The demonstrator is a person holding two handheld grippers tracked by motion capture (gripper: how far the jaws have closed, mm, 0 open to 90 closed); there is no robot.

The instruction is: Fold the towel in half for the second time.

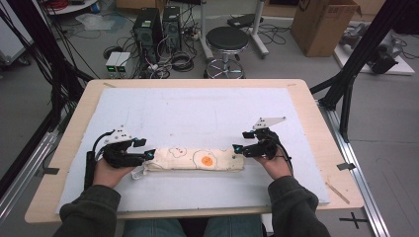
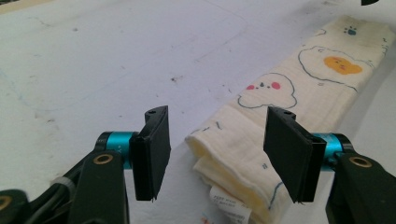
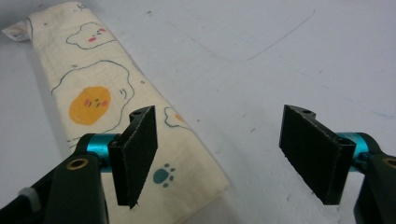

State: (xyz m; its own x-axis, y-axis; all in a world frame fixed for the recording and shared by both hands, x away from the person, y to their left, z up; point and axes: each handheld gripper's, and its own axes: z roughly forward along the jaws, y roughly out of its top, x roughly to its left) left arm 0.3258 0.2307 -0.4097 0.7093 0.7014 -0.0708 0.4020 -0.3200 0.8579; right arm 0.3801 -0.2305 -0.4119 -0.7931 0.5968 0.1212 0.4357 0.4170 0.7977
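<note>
High view: a folded cloth (image 1: pixel 197 160) printed with fried eggs lies as a long strip near the person on the white tabletop (image 1: pixel 197 113). The left gripper (image 1: pixel 148 154) and right gripper (image 1: pixel 238 149) sit at its two ends, jaws parted and holding nothing. This looks like a release after a fold; next likely another fold. Computers, stool and boxes stand beyond.

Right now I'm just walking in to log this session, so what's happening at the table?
A person at the table holds a gripper in each hand, one at each end of a folded cloth printed with fried eggs and bears. It lies as a long strip on the white mat. The left gripper and the right gripper both stand open, pads off the fabric, so nothing is held.
</note>
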